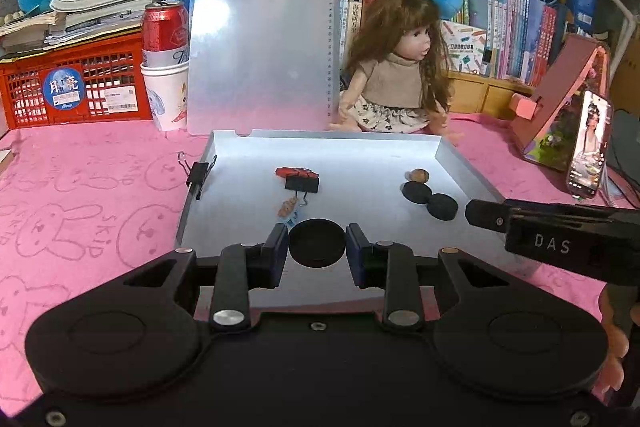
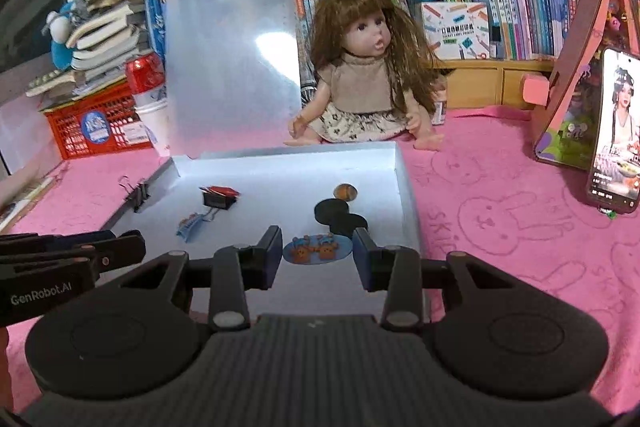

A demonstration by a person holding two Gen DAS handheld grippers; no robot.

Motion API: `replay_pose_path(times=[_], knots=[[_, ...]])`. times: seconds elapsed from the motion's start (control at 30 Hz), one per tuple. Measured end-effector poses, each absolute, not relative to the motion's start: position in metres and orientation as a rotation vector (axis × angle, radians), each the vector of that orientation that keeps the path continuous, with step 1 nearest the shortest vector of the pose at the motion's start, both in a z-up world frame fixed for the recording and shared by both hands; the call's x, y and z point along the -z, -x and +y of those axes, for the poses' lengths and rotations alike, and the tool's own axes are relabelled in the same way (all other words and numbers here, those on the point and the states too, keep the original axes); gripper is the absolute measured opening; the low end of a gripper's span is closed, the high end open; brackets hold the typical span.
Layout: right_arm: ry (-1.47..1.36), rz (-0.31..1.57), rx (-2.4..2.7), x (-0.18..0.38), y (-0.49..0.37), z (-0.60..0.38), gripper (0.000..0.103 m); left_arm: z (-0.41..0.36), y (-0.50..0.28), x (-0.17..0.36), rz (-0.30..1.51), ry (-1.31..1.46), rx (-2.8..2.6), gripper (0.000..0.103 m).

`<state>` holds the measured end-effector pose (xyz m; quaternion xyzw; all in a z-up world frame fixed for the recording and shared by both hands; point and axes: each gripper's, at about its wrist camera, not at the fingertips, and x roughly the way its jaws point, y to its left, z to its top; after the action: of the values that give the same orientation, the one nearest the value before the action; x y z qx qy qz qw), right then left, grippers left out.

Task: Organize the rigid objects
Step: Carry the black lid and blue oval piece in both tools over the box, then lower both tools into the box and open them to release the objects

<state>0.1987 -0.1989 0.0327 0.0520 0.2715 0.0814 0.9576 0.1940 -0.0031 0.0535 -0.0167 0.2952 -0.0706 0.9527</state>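
Gripping a black disc (image 1: 317, 243) between its blue pads, the left gripper (image 1: 317, 247) is held over the near part of an open white case (image 1: 460, 163) whose lid (image 1: 260, 39) is stood upright at the far edge. The jaws are narrowed onto the disc, with each pad touching one side of it.

A blue oval badge (image 2: 318, 247) with two orange figures is held the same way in the right gripper (image 2: 318, 249), over the near right part of the case floor; the jaws are set a little wider and closed on it.

Two more black discs (image 1: 430, 199) are seen lying touching each other near the right edge of the case, with a small brown ball (image 1: 419, 175) just beyond them. Towards the middle, a black binder clip (image 1: 302, 183) is lain beside a red item (image 1: 295, 171), and a small orange and blue figure (image 1: 289, 209) is placed nearer. Another binder clip (image 1: 199, 173) is clamped on the left wall.

A doll (image 1: 394, 67) is seated on the pink cloth (image 1: 88, 195) behind the far right corner.
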Motion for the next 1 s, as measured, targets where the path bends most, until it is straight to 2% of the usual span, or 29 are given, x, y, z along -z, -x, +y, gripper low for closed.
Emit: replay_pose_path(times=[1.0], knots=[[-0.102, 0.646, -0.094, -0.006, -0.238, -0.199, 0.044, -0.012, -0.248, -0.017, 0.699, 0.037, 0.103, 0.030]])
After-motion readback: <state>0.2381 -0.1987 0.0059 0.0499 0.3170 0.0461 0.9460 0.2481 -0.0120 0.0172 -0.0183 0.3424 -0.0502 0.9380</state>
